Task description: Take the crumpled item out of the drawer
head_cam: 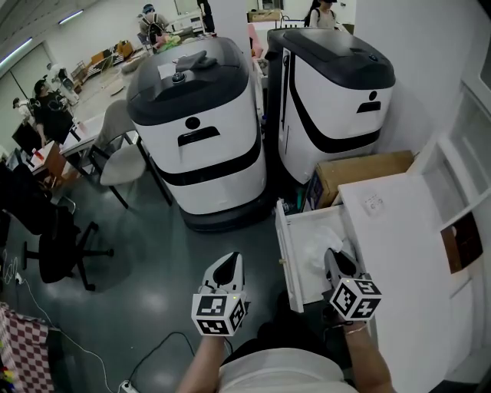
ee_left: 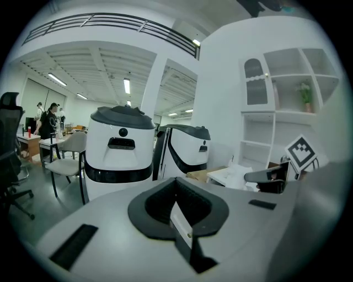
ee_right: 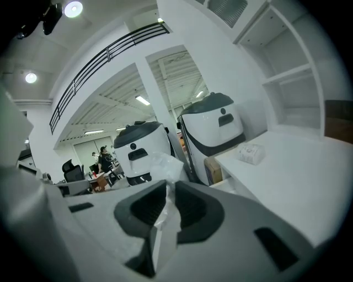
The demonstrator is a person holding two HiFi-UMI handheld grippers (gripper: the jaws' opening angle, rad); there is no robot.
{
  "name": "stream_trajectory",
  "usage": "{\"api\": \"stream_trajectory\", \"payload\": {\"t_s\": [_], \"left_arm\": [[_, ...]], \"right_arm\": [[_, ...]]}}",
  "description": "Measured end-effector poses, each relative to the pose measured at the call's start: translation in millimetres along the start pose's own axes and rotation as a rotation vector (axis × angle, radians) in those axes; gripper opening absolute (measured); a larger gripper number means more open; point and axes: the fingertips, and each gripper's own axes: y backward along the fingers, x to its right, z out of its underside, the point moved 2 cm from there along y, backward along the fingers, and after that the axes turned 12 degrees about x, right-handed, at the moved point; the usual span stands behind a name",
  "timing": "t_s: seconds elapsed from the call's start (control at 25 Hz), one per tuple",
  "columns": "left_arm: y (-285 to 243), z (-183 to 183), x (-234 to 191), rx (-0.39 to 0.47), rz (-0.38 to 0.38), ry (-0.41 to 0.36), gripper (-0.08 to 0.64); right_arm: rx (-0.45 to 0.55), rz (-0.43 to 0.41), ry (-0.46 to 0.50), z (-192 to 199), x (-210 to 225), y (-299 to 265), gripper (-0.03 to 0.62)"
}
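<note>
Right hand-held gripper clamped on crumpled item, thin whitish film bunched between pads. Item sits over open drawer, beside white tabletop. Left hand-held gripper closed, empty, off to side above floor. Procedure: maintain pinch, raise straight up until film clears drawer walls. Avoid dragging across rim; thin material likely slips or snags.

Looked like an open-plan office or robotics lab. Held two big white-and-black machines, black office chairs, distant people and ceiling strip lights.
</note>
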Motion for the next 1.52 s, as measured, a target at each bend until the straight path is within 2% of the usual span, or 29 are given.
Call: {"api": "stream_trajectory", "payload": {"t_s": [0.64,1.52], "left_arm": [[12.6,-1.2,5.9,0.015,0.021,0.000,-0.006],[12.1,0.2,10.8,0.014,0.029,0.002,-0.006]], "right_arm": [[0.107,-0.031,-0.005,-31.6,-19.9,30.5,0.049],[0.142,-0.039,0.029,-45.3,-25.6,40.6,0.043]]}}
